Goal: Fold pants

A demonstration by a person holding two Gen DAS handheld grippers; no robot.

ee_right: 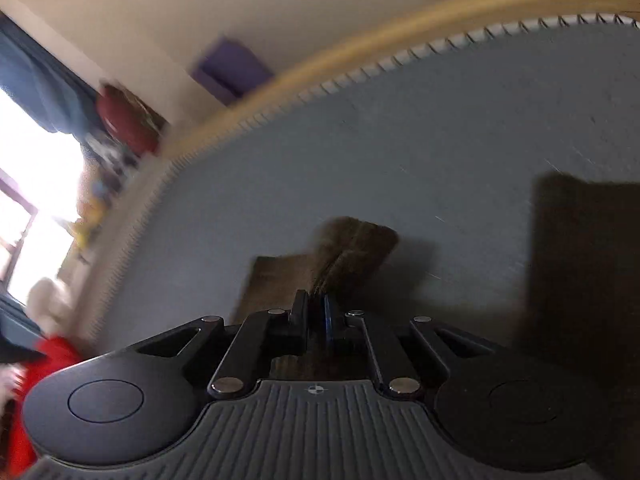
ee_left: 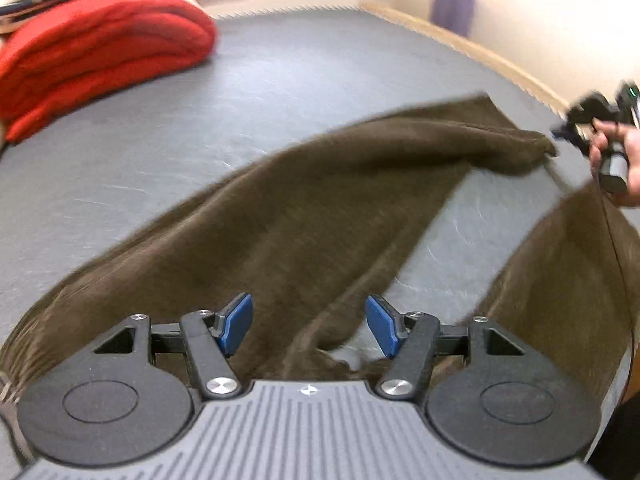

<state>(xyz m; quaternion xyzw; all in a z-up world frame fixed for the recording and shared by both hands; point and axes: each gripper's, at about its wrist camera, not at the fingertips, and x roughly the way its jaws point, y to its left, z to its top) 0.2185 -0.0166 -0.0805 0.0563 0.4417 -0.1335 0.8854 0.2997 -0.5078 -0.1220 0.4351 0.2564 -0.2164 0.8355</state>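
Left hand-held gripper (ee_left: pixel 308 326): jaws spread, nothing between pads, poised over crotch area of brown pants (ee_left: pixel 304 208). Pants lie spread on grey tabletop (ee_left: pixel 280 72), legs splayed apart, fleecy, limp. Right hand-held gripper (ee_right: pixel 316 312): clenched on pant-leg end, lifting it off tabletop. Step in hand, by judgement: laying one leg over other. Next: you carry gripped leg across, align hems and edges; left pins waist.

My right view smears with motion blur; a window (ee_right: pixel 24 184) blows out white at left. Fisheye bends both frames' edges.
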